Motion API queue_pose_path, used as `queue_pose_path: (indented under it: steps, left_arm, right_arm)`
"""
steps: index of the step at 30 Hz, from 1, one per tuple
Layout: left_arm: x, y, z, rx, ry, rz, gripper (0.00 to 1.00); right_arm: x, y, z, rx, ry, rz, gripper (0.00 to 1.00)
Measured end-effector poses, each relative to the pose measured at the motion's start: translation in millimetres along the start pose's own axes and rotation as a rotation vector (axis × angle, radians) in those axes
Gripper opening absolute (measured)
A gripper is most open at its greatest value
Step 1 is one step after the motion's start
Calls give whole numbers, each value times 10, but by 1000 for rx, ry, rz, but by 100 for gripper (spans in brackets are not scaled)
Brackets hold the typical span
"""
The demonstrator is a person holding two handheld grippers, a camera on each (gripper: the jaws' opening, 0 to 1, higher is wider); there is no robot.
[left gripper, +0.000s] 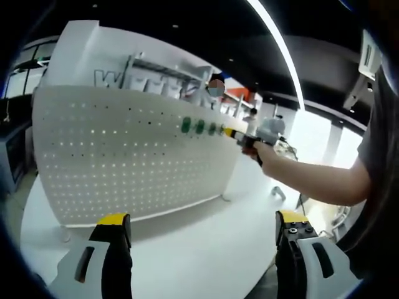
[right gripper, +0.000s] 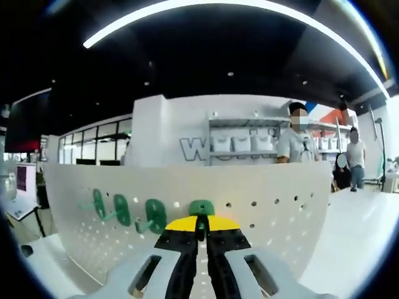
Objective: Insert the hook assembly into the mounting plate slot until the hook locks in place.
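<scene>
A white perforated mounting plate [left gripper: 134,152] stands upright on a white round table [left gripper: 206,249], near its far edge. In the right gripper view, the right gripper [right gripper: 201,232] has its yellow-tipped jaws closed together against a green hook [right gripper: 201,207] seated in the plate's upper row; three more green hooks [right gripper: 121,210] stick out to its left. The left gripper [left gripper: 202,227] hangs over the table's near edge, jaws spread wide and empty
</scene>
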State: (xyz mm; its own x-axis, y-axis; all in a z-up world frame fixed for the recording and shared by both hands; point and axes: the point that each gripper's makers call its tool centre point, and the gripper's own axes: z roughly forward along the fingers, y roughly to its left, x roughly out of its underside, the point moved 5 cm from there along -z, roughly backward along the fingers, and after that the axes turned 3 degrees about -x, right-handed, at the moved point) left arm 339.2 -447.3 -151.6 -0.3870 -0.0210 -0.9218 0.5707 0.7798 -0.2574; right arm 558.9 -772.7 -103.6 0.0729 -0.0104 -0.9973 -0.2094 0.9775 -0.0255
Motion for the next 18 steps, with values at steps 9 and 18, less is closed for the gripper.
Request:
queue_pose_path:
  steps: [9, 18]
  left_arm:
    - [1, -19, -28, 1, -3, -3, 99]
    - [-19, -53, -111, -5, -17, 7, 100]
  right_arm:
    - [-38, -20, -54, 11, 42, -16, 7]
    - [-108, -2, -235, -5, 55, 31, 11]
